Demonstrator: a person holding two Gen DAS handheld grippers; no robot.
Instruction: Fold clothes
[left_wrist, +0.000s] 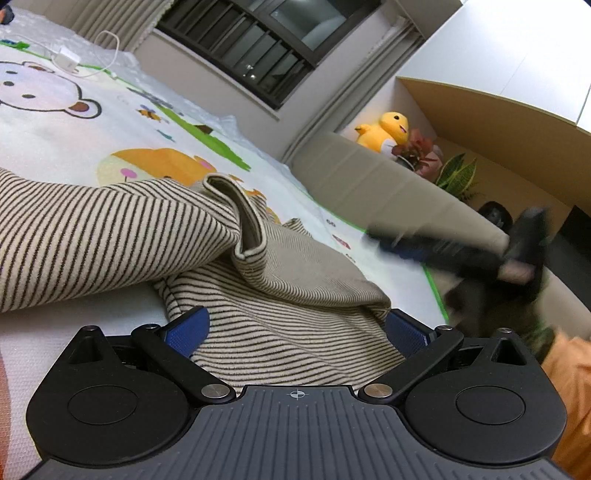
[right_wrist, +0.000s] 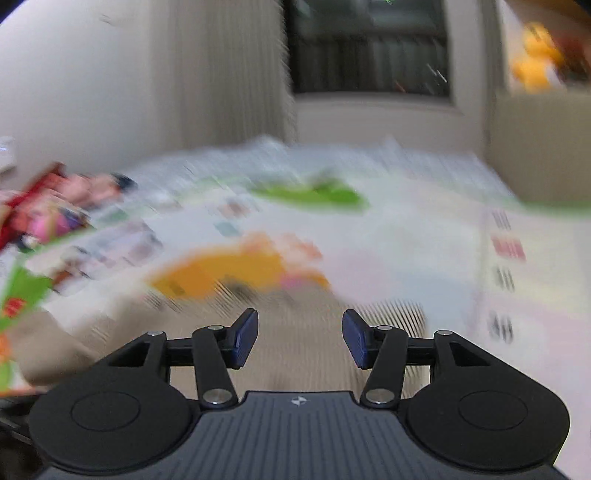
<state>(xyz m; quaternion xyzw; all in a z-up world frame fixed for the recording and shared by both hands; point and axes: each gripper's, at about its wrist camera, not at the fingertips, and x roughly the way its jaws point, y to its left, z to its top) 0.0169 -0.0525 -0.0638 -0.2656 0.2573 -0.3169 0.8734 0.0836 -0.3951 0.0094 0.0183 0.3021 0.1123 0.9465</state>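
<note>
Ribbed grey plastic and black linkage arms fill the foreground of the left wrist view, where the left claw (left_wrist: 295, 328) stands wide, its blue textured pads either side of a bunched striped garment (left_wrist: 122, 229). That garment is soft beige knit with thin dark stripes, rumpled into folds with a plain beige band standing up in a loop; it lies on a glossy cartoon-printed play mat (left_wrist: 110, 122). Farther right, the right claw (left_wrist: 436, 251) shows blurred above the mat. In its own smeared view, the right claw (right_wrist: 300, 338) is parted wide and empty over striped fabric.
</note>
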